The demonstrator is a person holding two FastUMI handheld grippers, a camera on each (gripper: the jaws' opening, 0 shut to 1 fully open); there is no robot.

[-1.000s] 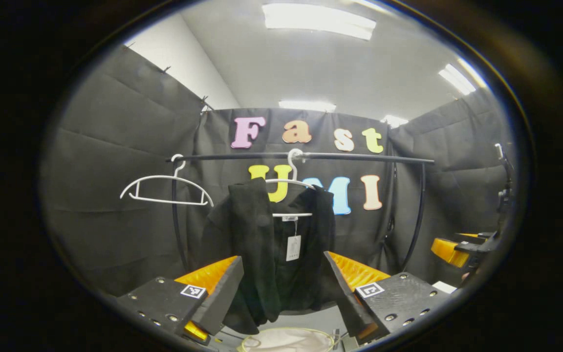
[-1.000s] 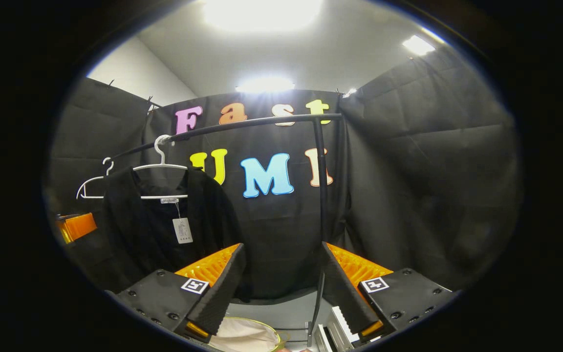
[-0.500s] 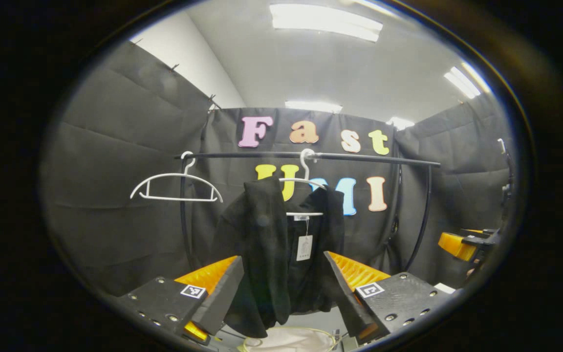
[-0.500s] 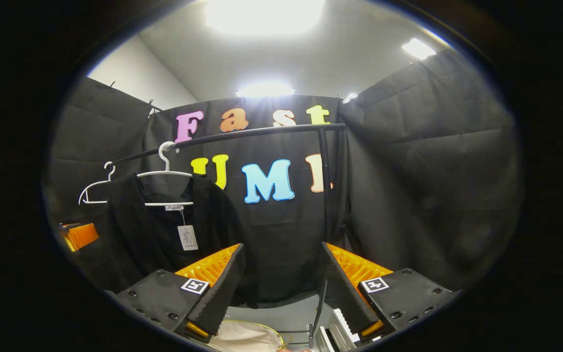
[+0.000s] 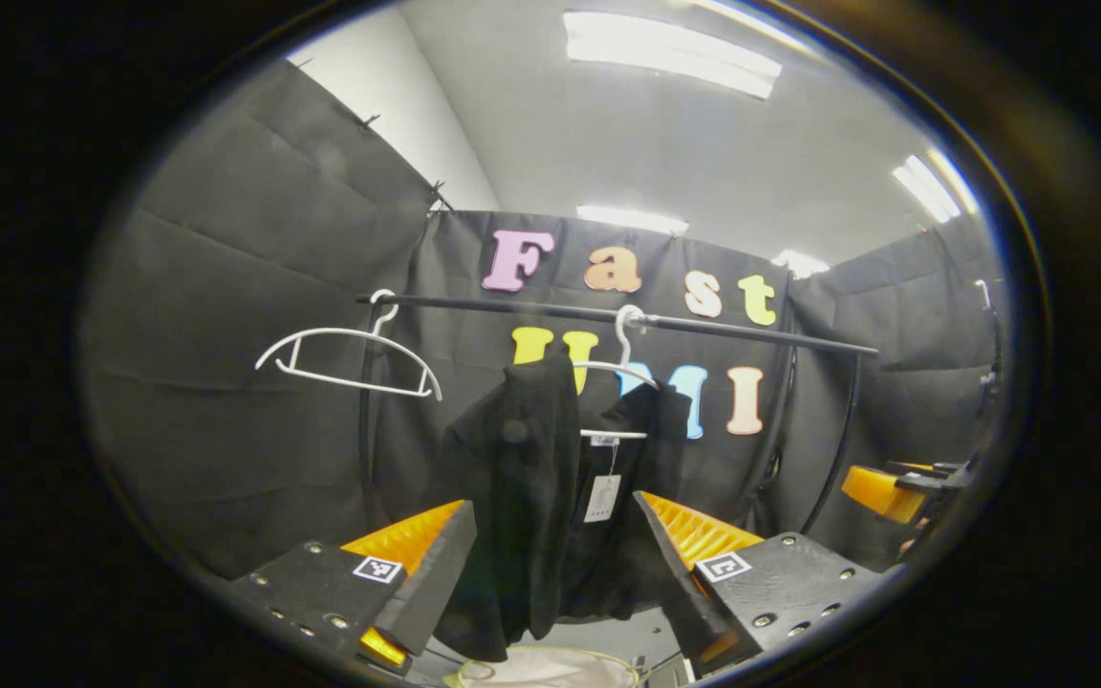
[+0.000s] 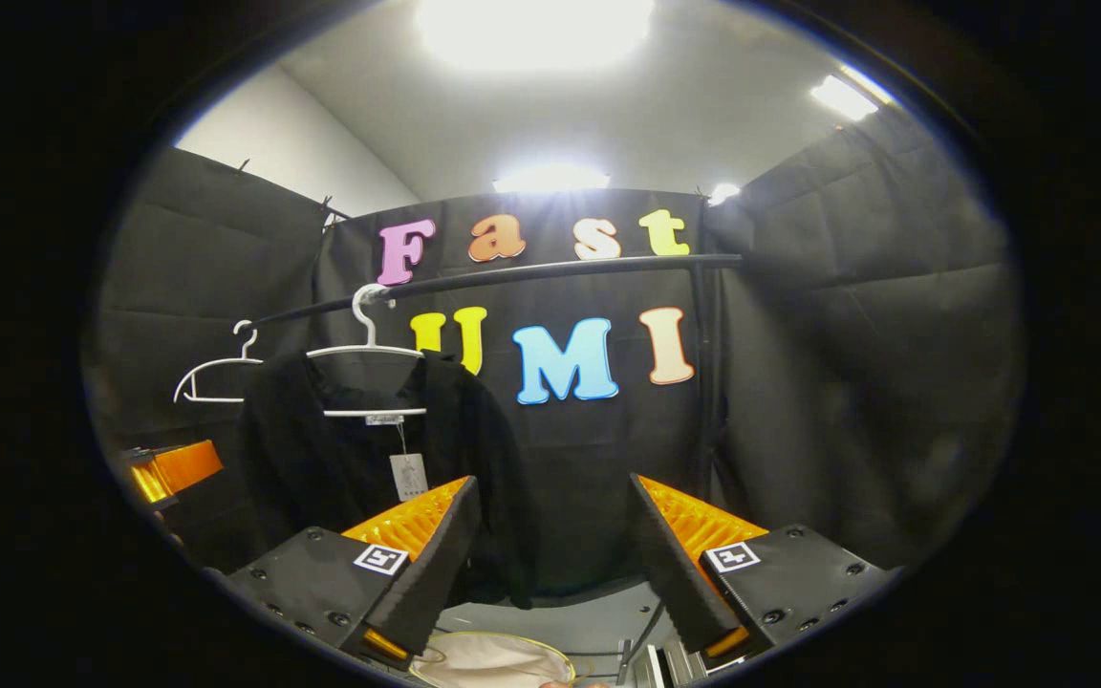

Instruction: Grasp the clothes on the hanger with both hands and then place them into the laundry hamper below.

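Black garment [image 5: 531, 497] hangs lengthwise down from hanger [image 5: 617, 368]; each hand-held gripper gapes wide.

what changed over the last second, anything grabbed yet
Nothing grabbed. Both views have swung: the black garment sits nearer the right gripper and lower right before the left gripper. Unchanged: both jaws open, garment on its hanger, empty hanger on the rail.

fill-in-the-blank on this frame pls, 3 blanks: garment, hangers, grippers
The black garment hangs on a white ____. 
The number of hangers on the rail is ____. 
Both the left gripper and right gripper have jaws that are ____. 
Missing words: hanger; two; open
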